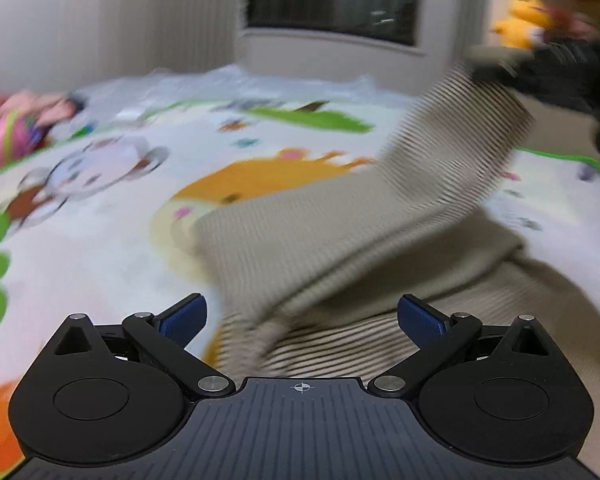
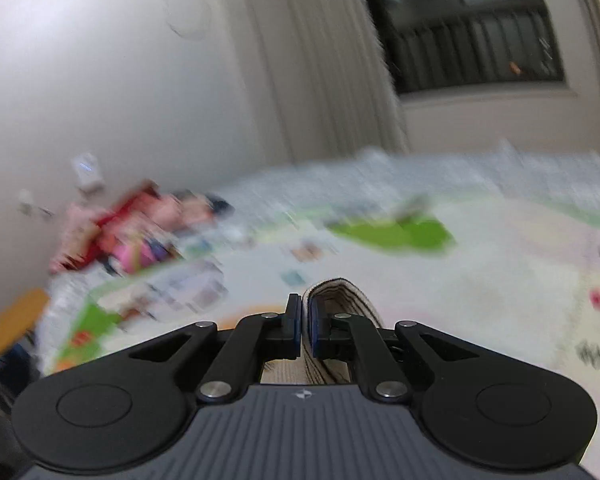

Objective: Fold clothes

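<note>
Jaws of the right gripper [image 2: 307, 326] pinch a striped edge of the beige garment [image 1: 340, 232], lifting it above the cartoon play mat [image 1: 112, 208], while the left gripper [image 1: 302, 318] hangs with jaws spread wide over the cloth lying there.

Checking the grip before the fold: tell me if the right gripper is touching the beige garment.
Touching. The right wrist view shows the right gripper with fingers shut on the beige garment's striped edge.

The garment [image 1: 340, 216] is ribbed, matt knit cloth; the mat [image 1: 100, 240] looks smooth, and the gripper [image 1: 302, 312] is matt black plastic.
</note>
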The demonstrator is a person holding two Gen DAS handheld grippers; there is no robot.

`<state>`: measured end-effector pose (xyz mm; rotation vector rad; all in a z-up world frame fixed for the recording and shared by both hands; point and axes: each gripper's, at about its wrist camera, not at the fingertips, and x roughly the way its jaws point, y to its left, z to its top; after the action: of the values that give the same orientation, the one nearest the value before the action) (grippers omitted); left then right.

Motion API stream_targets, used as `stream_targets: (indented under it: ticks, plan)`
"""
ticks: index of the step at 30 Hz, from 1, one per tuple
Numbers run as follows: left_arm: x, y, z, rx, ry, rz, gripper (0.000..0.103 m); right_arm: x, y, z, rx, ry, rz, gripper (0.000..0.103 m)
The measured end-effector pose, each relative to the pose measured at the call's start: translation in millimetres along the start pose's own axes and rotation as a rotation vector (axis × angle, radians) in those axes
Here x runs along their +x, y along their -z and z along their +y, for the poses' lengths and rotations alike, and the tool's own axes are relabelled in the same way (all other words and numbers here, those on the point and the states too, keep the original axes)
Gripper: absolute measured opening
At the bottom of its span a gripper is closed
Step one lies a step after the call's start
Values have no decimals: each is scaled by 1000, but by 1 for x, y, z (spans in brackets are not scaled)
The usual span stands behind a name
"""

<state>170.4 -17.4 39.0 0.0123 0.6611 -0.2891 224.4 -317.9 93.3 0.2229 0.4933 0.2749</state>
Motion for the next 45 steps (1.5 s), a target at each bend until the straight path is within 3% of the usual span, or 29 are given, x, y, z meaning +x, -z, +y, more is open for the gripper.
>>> stream_targets:
  ticks: [3,4,6,9,12,14,15,16,19,23,29,33,39,45]
  plan:
    - [0,6,20,-42,-31,27,103,24,34,-32,31,174,122,11]
    - [-2,7,25,-46,-34,32,103,27,44,-42,41,210,142,27]
    - [-5,8,29,-53,-32,35,103,21,53,-56,106,233,133,45]
    - [-14,3,26,-61,-3,6,103,5,51,-56,122,244,106,48]
    - [-21,-8,10,-54,57,-57,103,-11,44,-39,73,218,48,61]
    - [-22,-13,-3,-44,110,-102,103,-22,39,-24,65,124,-15,78]
    - [-21,-14,-11,-36,133,-120,103,-25,37,-19,76,56,-44,94]
    - [-17,-15,-17,-28,151,-132,103,-25,37,-16,90,-3,-66,102]
    - [7,-14,-31,-10,162,-112,103,-18,43,-10,133,-96,-103,103]
    - [40,-3,-26,-43,87,-38,103,9,69,-20,190,-65,-32,103]
    - [40,1,-14,-80,104,-39,103,22,82,-47,323,-67,43,103]
    - [39,3,-18,-54,81,-43,103,24,86,-44,292,-64,68,103]
    - [40,5,-12,-78,105,-59,103,36,76,-24,157,-18,164,103]
    - [37,8,-10,-92,120,-79,103,21,65,-3,72,66,106,103]
